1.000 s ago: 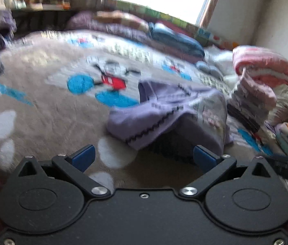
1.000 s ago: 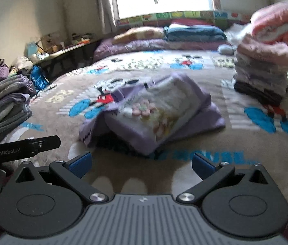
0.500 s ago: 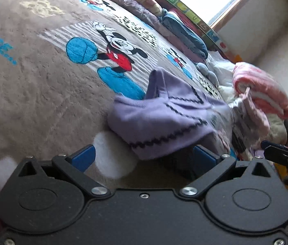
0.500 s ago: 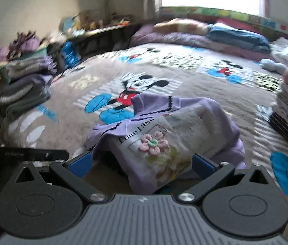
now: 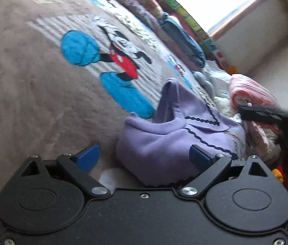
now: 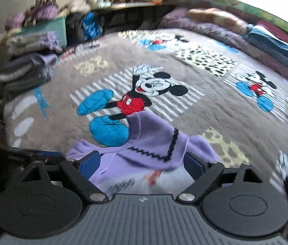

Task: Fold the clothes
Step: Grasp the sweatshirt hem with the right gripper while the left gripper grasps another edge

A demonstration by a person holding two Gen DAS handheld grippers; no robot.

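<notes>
A crumpled lilac sweater [image 5: 164, 143] with black zigzag trim lies on the Mickey Mouse blanket [image 5: 31, 81]. My left gripper [image 5: 144, 157] hangs low over the sweater's near end. Its jaws are closing, with cloth beside the right pad and the left pad over bare blanket. In the right wrist view the same sweater [image 6: 154, 140] fills the gap of my right gripper [image 6: 142, 163]. Those jaws are also closing around a fold and do not visibly pinch it. The right gripper's black finger [image 5: 266, 114] reaches in from the right in the left wrist view.
A pink-topped stack of folded clothes [image 5: 252, 94] stands at the bed's right side. Grey and lilac folded piles [image 6: 27, 65] sit at the left edge. Pillows [image 6: 276, 49] line the head of the bed under the window. The brown blanket [image 6: 184, 61] stretches beyond the sweater.
Both grippers have come in close and low onto the sweater, rolling as they moved. The right one swung over to its collar side. Both pairs of fingers stand slightly narrower.
</notes>
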